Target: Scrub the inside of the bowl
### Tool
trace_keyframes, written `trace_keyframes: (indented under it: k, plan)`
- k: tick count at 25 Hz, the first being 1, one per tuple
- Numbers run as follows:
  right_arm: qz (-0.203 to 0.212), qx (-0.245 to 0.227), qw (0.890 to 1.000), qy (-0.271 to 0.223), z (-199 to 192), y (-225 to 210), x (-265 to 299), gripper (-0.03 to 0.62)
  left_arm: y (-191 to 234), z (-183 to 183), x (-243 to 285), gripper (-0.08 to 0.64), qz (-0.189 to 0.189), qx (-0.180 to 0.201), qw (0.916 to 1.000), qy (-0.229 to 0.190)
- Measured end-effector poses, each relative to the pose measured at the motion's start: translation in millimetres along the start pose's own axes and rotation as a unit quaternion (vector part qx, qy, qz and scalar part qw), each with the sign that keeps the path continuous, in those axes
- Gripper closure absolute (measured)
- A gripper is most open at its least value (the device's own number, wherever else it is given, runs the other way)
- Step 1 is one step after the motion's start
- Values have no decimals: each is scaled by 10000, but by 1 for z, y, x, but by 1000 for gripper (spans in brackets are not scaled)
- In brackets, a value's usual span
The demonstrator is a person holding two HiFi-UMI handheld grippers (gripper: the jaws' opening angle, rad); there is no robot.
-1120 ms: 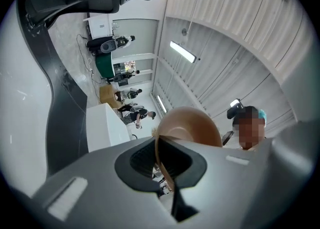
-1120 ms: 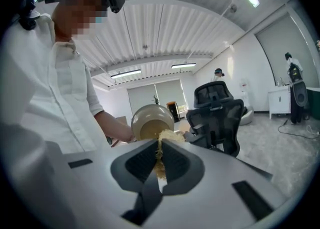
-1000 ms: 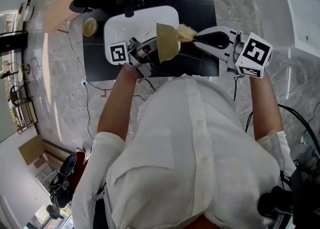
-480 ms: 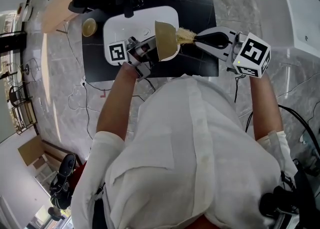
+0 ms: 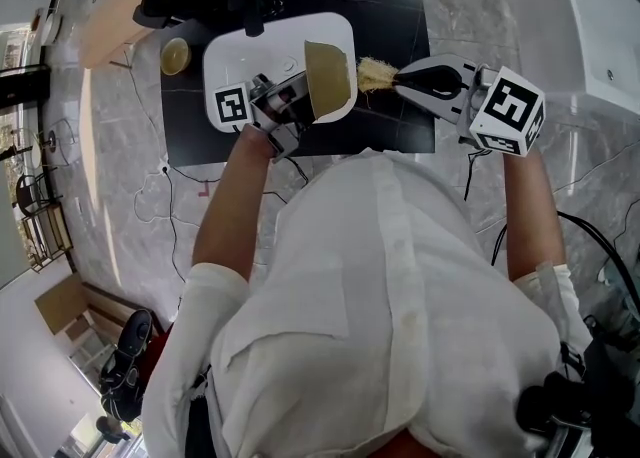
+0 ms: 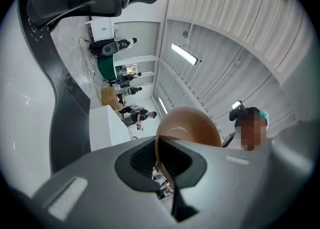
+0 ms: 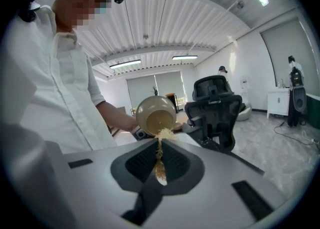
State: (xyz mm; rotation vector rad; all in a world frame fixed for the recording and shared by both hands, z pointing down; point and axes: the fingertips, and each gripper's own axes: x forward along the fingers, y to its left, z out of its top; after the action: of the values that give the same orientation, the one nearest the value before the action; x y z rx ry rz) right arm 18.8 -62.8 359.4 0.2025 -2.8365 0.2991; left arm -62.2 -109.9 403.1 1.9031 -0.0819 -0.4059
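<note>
A: What's over the tray [image 5: 235, 51]?
B: The bowl [image 5: 328, 81], at its right edge, tipped sideways, mouth facing right; the left gripper [image 5: 298, 98] is clamped narrow on the bowl's rim.
A: And the brush [image 5: 376, 72]?
B: Right of the tray, pinched tight in the right gripper [image 5: 404, 76], bristles [image 7: 163, 133] at the bowl's mouth. Scrubbing is under way, I'd judge; next, push the bristles inside and sweep the wall.
</note>
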Motion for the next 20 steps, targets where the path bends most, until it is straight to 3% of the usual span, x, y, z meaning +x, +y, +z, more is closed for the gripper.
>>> trace_keyframes:
  k: [12,15,20]
  plan:
    - [543,154,9978,-353,14,22,-3,572,7,-1,-5,549,179,-31,9998,-5]
    - [114,146,9997,-159,6,2,-12,571,5,-3,-3,549,154,-36,9999,33]
    - [-728,129,9950,-671,30,-33,-22,572,5,-17,5,549,189,-34,9991,367]
